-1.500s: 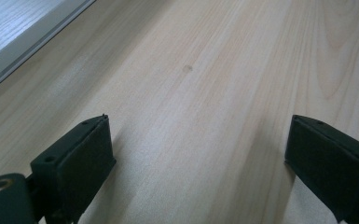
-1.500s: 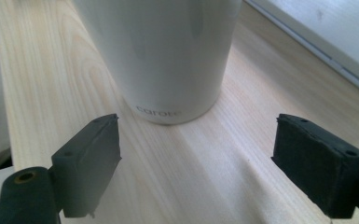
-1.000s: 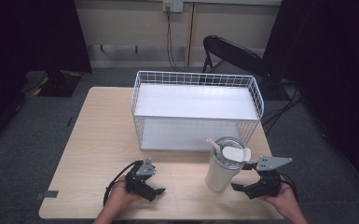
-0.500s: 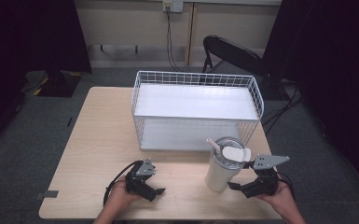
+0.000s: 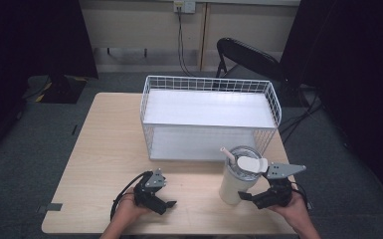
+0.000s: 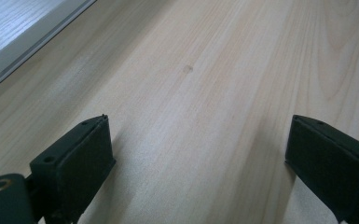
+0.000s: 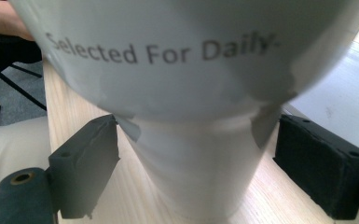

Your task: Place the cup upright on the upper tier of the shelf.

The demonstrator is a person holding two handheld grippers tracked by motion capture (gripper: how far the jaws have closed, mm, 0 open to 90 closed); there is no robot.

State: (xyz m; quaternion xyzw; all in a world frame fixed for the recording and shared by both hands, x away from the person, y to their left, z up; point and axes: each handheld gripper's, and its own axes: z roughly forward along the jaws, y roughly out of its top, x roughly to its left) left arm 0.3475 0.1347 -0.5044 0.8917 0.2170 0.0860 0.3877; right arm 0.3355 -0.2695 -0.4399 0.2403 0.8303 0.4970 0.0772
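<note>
A white tumbler (image 5: 236, 181) with a clear lid and a straw stands upright near the table's front right; in the right gripper view its wall (image 7: 186, 93) reads "Selected For Daily". My right gripper (image 5: 251, 198) is open, its two black jaws straddling the tumbler's narrow base (image 7: 196, 168), with the pads (image 7: 91, 163) close to its sides. My left gripper (image 5: 165, 204) rests low at the front left of the table, open, with bare wood between its pads (image 6: 74, 158).
A white wire basket (image 5: 206, 79) with a white floor stands in the middle of the light wooden table (image 5: 104, 144), just behind the tumbler. A black chair (image 5: 248, 55) is behind the table's far edge. Dark curtains flank the room.
My right gripper has edged slightly left, closer around the tumbler's base. The left gripper and the tumbler have stayed put.
</note>
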